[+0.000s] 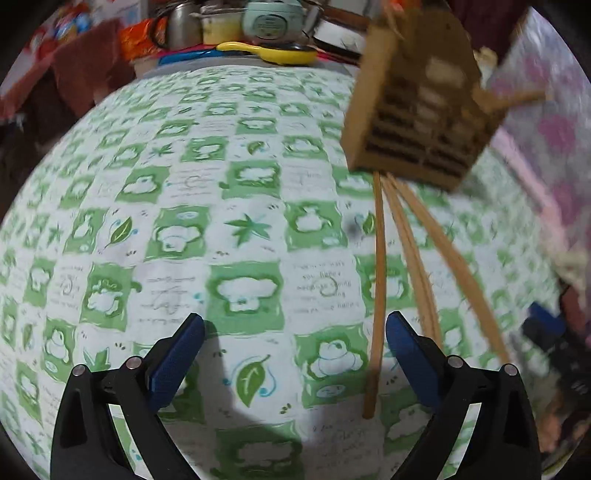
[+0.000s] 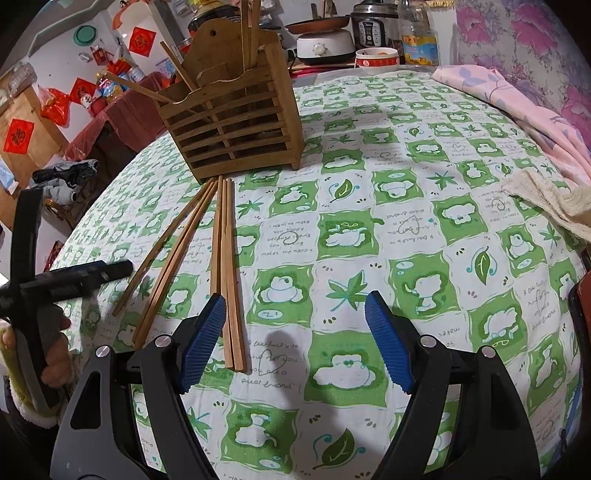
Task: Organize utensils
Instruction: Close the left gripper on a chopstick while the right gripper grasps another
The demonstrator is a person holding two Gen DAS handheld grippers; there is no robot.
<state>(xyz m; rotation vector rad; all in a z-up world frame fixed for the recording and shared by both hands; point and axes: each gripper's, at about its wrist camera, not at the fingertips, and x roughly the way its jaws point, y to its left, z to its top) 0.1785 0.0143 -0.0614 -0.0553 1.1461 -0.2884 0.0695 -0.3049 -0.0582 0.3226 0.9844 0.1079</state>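
**Both grippers empty, chopsticks loose in front of the holder**

My left gripper [image 1: 295, 354] hangs above the surface [image 1: 240, 166] with its blue pads spread wide and nothing between them. My right gripper [image 2: 295, 339] is the same: pads well apart, holding nothing, hovering low over the green-and-white checked cloth [image 2: 406, 229].

The wooden chopstick holder [image 2: 236, 133] stands upright on the cloth, and I take it as my landmark. It is a slatted bamboo box with a tall back panel. A few chopsticks [image 2: 247, 33] already stand inside it, some upright, others leaning out towards its left side.

The loose chopsticks [image 2: 225, 266] lie flat on the cloth directly in front of the holder, their far ends nearly touching its base. They fan out from there towards me: one tight bunch runs almost straight back and passes just beside the left pad of my right gripper, while the others splay further left of the holder's front. In the left wrist view the same chopsticks [image 1: 378, 288] run down from below the blurred holder [image 1: 421, 110], one lying close beside my left gripper's right pad.

A pink floral cloth [image 2: 517, 107] lies to the right of the holder, and a rice cooker [image 2: 373, 27] stands behind it.
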